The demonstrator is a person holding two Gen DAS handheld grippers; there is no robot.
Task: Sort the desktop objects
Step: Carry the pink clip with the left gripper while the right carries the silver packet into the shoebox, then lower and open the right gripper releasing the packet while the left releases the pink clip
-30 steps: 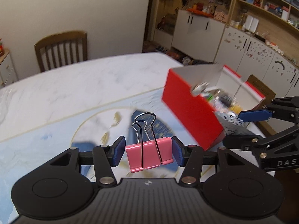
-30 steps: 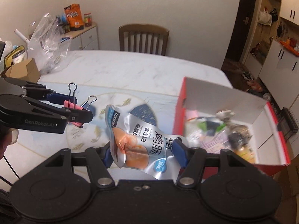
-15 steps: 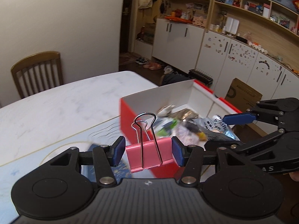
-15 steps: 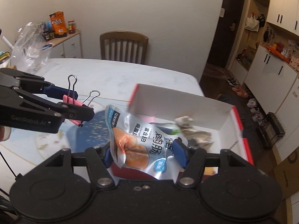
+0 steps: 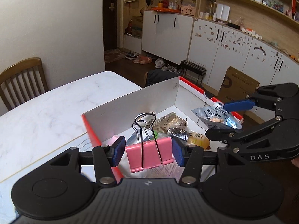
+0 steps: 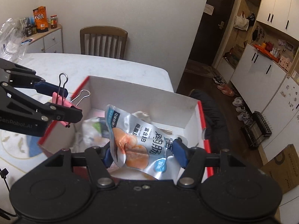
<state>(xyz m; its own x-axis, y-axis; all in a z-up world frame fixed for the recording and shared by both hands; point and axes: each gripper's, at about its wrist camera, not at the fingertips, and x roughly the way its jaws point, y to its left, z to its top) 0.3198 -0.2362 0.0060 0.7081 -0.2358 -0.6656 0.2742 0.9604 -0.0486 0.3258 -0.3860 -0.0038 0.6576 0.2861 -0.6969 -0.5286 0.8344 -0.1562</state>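
The left gripper (image 5: 148,152) was clamped on a pink binder clip (image 5: 149,154), its blue pads pressing the clip's two sides and the wire handles standing up and leaning away from the camera. It hung over the near left corner of the red box (image 5: 93,130) — white inside, with packets and wrappers heaped on its floor. The right gripper (image 6: 143,152) gripped a silver snack pouch (image 6: 138,140) by its lower part, the pouch crumpled between the pads and rising above them, printed side toward the camera. It too hung over the box (image 6: 202,119), toward the right-hand wall. From the left wrist view the pouch (image 5: 216,115) showed just inside that wall. The box sat at the edge of the white marble table (image 5: 46,115), with a wooden chair (image 6: 103,41) at the far side
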